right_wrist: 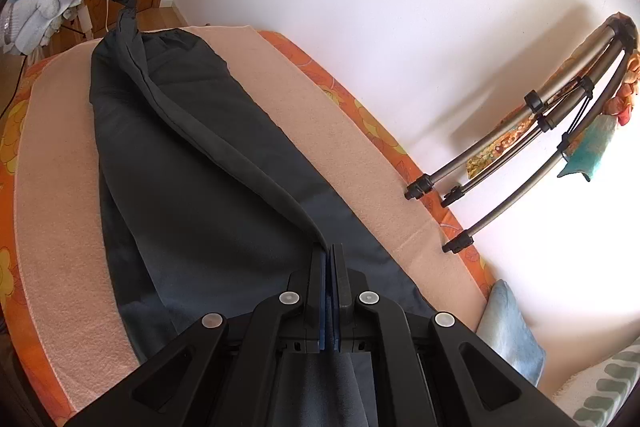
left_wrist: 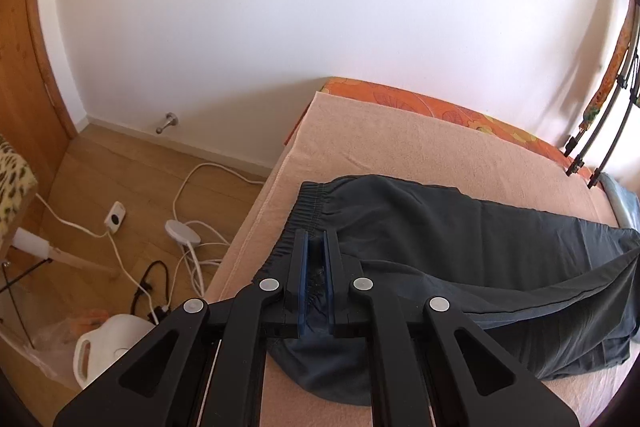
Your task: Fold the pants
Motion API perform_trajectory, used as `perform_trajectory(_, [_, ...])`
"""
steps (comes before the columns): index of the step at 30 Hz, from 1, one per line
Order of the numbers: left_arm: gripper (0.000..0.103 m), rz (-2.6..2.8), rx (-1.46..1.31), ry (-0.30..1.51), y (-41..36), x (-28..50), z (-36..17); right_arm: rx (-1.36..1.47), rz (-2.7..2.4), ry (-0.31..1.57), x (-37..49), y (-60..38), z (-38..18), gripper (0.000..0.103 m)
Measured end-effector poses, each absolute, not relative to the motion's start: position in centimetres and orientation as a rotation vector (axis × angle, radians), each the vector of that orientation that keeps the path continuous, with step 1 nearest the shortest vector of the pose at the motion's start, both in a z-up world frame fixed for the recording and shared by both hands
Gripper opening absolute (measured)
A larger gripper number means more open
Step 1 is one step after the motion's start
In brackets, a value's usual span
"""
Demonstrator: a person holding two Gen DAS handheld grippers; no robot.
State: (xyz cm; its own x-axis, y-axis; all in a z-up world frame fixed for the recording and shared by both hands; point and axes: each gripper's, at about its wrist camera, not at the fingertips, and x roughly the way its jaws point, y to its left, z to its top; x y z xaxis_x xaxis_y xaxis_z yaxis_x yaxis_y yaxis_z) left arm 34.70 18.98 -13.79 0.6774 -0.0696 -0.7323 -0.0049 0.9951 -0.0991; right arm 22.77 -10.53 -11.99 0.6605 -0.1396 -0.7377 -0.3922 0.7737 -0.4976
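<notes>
Dark navy pants (left_wrist: 460,239) lie lengthwise on a peach blanket (left_wrist: 400,147) over the bed. My left gripper (left_wrist: 315,239) is shut on the pants at the elastic waistband (left_wrist: 310,205), with cloth bunched between its blue pads. My right gripper (right_wrist: 329,255) is shut on the hem end of the upper leg, lifting a taut fold of the pants (right_wrist: 180,155) that runs to the left gripper (right_wrist: 127,7) at the far end. The lower leg lies flat on the blanket (right_wrist: 60,167).
A tripod (right_wrist: 520,155) stands on the bed's far edge by the white wall. A light blue pillow (right_wrist: 508,327) lies at the right. On the wooden floor left of the bed are white cables (left_wrist: 188,227), a white kettle (left_wrist: 108,347) and a plastic bag.
</notes>
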Motion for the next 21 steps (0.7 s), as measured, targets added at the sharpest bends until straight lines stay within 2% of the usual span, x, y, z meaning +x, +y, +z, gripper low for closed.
perform_trajectory(7, [0.007,-0.031,-0.123,0.842,19.6,37.9,-14.5,-0.659,0.14,0.952,27.9,-13.2,-16.3,0.0])
perform_trajectory(9, [0.014,-0.061,-0.153,0.837,20.4,37.8,-14.1,-0.653,0.141,0.975,28.5,-13.8,-17.4,0.0])
perform_trajectory(13, [0.019,-0.146,-0.109,0.862,20.3,37.9,-14.5,-0.657,0.147,0.999,28.8,-14.3,-18.9,0.0])
perform_trajectory(15, [0.036,-0.182,-0.065,0.89,19.6,38.3,-15.3,-0.647,0.153,1.008,28.9,-14.3,-19.3,0.0])
perform_trajectory(21, [0.039,-0.19,0.067,0.934,17.5,39.3,-17.7,-0.647,0.164,1.025,29.3,-14.1,-20.4,0.0])
